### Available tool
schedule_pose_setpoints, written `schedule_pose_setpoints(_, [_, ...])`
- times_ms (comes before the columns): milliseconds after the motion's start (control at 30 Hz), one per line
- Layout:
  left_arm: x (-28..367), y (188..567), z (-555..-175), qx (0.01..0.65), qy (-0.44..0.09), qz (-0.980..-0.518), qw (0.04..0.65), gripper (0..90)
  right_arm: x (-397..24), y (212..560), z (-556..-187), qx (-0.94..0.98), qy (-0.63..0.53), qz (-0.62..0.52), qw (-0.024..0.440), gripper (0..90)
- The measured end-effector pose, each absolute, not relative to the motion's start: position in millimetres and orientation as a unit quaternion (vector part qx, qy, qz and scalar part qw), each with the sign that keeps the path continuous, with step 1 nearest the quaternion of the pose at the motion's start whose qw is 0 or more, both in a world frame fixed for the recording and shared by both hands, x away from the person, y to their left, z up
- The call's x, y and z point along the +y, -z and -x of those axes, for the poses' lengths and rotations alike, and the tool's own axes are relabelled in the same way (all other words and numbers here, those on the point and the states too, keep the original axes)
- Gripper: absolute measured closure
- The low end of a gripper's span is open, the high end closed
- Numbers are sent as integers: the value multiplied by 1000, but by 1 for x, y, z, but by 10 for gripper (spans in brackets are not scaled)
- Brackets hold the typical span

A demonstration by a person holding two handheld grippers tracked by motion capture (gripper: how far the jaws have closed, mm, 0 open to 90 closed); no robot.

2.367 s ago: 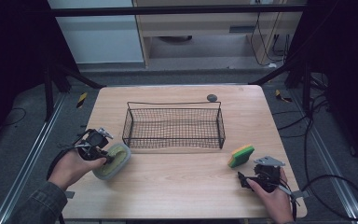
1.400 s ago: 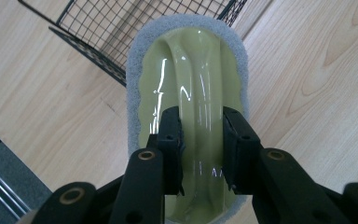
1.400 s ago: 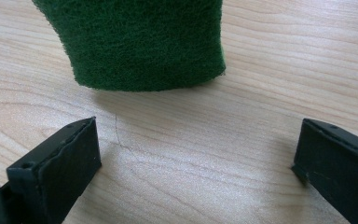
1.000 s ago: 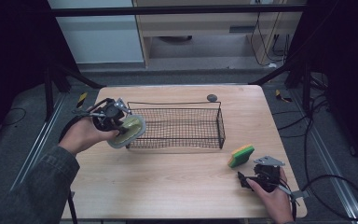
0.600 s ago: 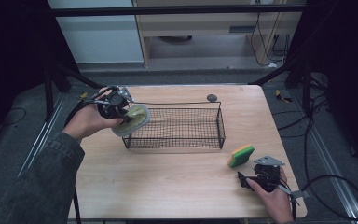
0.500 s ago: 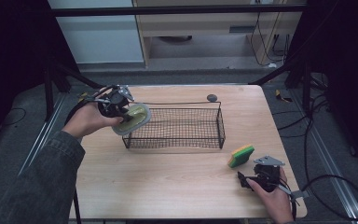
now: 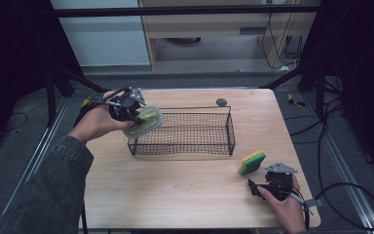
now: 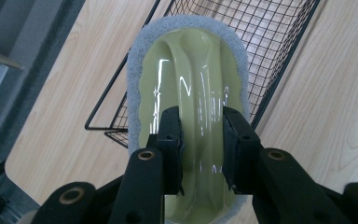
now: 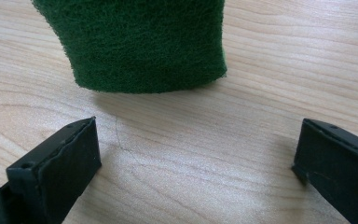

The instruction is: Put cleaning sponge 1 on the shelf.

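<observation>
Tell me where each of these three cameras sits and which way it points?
High view: above the person's side, looking forward and down on the table; both forearms, left tongs, right tongs.
Left gripper view: rides the left tongs, looking along jaws clamped on the scrubber's handle over the wire basket.
Right gripper view: rides the right tongs, looking between open jaws at the green sponge.
Shared: scrubber and basket, high and left; sponge, high and right.

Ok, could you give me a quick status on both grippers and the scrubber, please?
Left gripper shut on scrubber, above the wire basket left end. Right gripper open, short of green sponge. Nothing in the way.
</observation>
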State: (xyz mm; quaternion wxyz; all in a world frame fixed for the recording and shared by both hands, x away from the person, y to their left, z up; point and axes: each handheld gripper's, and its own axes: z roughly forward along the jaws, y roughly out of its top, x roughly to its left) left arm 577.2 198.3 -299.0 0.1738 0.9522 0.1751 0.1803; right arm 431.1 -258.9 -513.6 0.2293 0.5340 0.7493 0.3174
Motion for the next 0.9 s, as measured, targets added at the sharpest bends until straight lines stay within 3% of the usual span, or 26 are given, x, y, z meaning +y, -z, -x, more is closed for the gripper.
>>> schedule_pose_setpoints(367, [181,316,-573,121,-226,-956,144,707,-259,514,-431,749,-318,-535,229,5])
schedule_pose_setpoints(900, [173,334,-584,111,-224,-958,139,706,-259,514,-431,749,-318,-534,230,5])
